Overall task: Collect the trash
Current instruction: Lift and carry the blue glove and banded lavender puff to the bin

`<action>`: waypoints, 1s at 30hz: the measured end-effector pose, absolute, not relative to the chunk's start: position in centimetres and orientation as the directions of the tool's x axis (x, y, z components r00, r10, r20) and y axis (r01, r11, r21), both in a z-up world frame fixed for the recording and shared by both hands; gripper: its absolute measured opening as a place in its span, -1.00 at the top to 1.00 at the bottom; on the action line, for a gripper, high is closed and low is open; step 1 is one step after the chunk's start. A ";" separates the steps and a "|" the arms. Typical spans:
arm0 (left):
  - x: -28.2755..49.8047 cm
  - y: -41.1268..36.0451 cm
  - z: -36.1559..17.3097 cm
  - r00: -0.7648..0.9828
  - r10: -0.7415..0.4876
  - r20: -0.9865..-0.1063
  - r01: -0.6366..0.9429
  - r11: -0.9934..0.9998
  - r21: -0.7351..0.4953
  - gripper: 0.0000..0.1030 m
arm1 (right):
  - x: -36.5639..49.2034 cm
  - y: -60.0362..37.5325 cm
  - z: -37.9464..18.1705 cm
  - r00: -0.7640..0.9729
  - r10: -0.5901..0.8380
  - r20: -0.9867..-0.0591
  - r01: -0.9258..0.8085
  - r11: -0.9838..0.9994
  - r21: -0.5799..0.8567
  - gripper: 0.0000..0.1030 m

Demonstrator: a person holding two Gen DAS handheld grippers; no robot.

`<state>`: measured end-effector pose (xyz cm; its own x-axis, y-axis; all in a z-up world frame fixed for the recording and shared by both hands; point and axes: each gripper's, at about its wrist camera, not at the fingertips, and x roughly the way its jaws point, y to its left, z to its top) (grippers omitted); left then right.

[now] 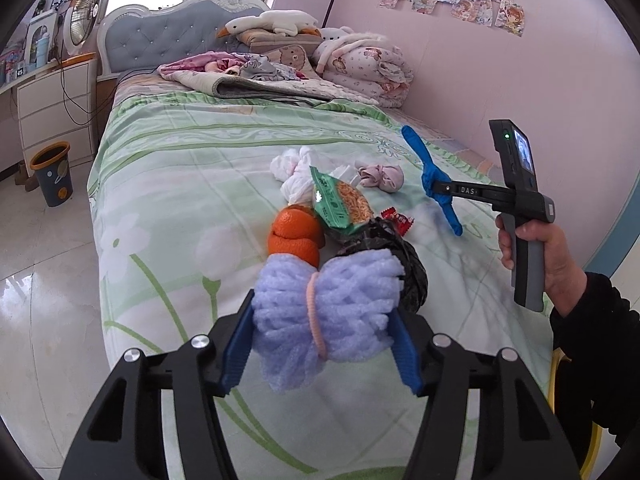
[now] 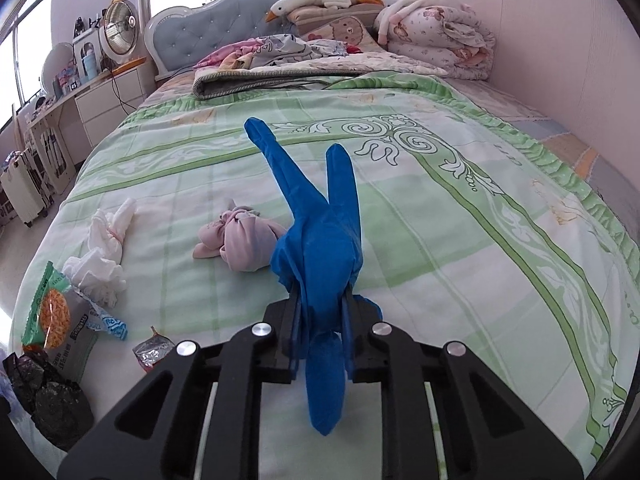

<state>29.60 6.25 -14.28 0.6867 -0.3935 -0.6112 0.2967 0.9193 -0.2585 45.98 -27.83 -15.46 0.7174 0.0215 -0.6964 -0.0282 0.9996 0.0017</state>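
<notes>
Both grippers hold trash above the bed [image 2: 440,240].
Left gripper [image 1: 320,344] fingers pinch a lavender foam bundle [image 1: 324,304], long axis crosswise between them. Right gripper [image 2: 320,328] fingers pinch a blue glove [image 2: 316,240], long axis along the fingers, glove tips pointing toward the headboard [image 2: 208,28].

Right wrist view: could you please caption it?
Right tongs clamp a crumpled blue plastic glove above the green floral bedsheet.

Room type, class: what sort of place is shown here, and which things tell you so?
Most likely a bedroom: a bed with a tufted headboard, folded quilts and a plush goose near the pillows.
</notes>
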 end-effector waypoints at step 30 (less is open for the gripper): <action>23.5 7.1 -8.4 0.778 -0.315 -0.543 0.234 0.948 -0.215 -0.10 | 32.5 -28.2 -6.4 0.782 0.170 -0.600 -0.120 0.985 0.123 0.70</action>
<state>23.52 7.14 -8.44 0.7783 -0.3151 -0.5430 0.2336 0.9482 -0.2154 32.51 -28.20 -6.44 0.7817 0.1699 -0.6000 -0.1195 0.9851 0.1233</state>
